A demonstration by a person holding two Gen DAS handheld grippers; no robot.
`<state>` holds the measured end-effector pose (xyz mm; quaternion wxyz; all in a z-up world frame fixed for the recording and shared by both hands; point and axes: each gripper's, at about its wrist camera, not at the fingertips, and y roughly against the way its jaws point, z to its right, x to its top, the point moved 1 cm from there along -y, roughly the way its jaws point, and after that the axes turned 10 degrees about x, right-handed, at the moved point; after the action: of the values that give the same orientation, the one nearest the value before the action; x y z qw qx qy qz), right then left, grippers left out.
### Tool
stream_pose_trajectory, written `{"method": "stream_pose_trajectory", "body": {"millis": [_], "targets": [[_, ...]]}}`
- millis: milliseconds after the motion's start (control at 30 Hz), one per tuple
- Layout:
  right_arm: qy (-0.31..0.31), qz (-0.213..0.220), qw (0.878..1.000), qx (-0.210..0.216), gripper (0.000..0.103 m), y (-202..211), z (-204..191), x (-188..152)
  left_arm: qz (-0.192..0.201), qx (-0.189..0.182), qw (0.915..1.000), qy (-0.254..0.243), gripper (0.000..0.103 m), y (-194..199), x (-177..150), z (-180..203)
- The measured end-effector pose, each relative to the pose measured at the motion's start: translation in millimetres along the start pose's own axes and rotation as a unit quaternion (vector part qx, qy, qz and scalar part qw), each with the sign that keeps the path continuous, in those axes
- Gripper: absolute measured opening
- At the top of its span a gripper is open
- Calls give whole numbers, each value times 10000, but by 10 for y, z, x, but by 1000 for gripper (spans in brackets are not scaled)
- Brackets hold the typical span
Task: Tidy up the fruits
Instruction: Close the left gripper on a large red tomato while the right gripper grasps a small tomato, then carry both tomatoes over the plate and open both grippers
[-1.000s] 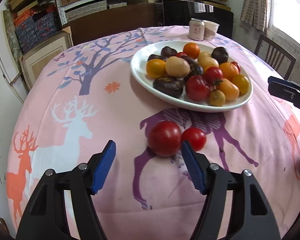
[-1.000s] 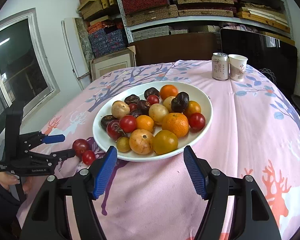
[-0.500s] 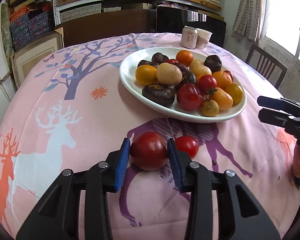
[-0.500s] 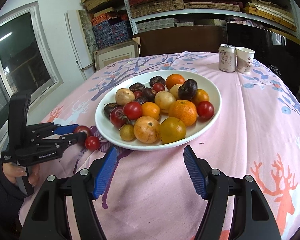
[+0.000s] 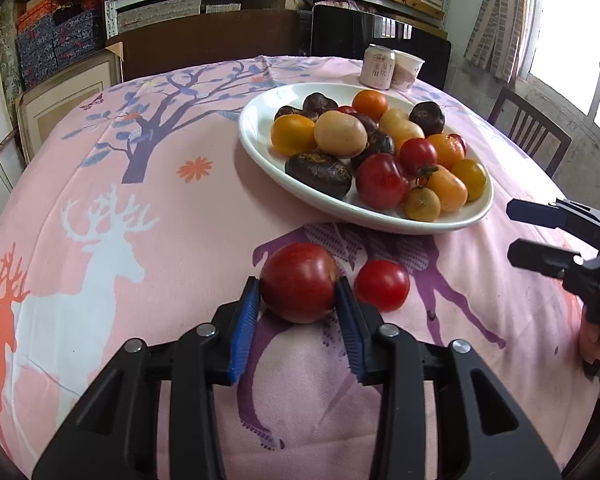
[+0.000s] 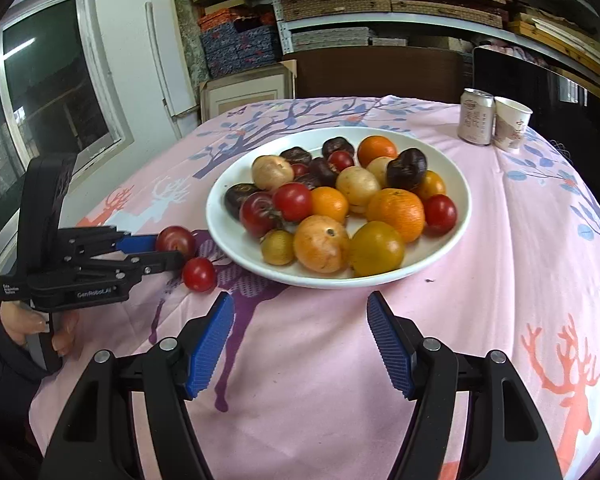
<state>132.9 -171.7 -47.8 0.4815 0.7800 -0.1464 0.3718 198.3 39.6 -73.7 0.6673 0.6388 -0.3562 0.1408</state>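
My left gripper (image 5: 298, 292) is shut on a large dark-red tomato (image 5: 299, 282) that rests on the pink tablecloth in front of the white plate (image 5: 256, 140). A small red tomato (image 5: 382, 286) lies just right of it. The plate holds several tomatoes, oranges and dark fruits. In the right wrist view the left gripper (image 6: 168, 250) grips the large tomato (image 6: 176, 240), with the small tomato (image 6: 199, 274) beside it, left of the plate (image 6: 458, 216). My right gripper (image 6: 300, 340) is open and empty, in front of the plate.
A drink can (image 6: 476, 117) and a paper cup (image 6: 511, 123) stand at the table's far side behind the plate. A dark chair (image 5: 530, 132) stands beyond the right edge. Shelves with boxes and a framed board line the back wall.
My left gripper moved forward around the large tomato and closed on it. The right gripper stayed open and shifted slightly nearer the plate.
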Motion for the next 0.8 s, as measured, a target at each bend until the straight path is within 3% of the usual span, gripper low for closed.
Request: {"method": "stream_pose_trajectory", "body": {"millis": [300,433,500,667,733,800], "targets": [[587,-326,9977,26,70,-248,-494,84,693,-176,9930,944,37,352,82,-360],[844,-621,9945,33,69,-527,-718,173,713,-184,9905,1163,37,400,92,-460],[1002,-763,9920,-98,60,-676,-821,201,707,-180,9904,1177,37,408,92,-470],[886,-1058,9902,-209,54,-893,-846,219,710,-231,9898,1215,37,419,94,-510],[861,-1110,9900,-151,44,-923,-844,191,676,-230,9900,1215,37,405,89,-515],[884,-995,9910,-142,26,-874,-850,194,640,-216,9905,1200,38,390,89,-510]]}}
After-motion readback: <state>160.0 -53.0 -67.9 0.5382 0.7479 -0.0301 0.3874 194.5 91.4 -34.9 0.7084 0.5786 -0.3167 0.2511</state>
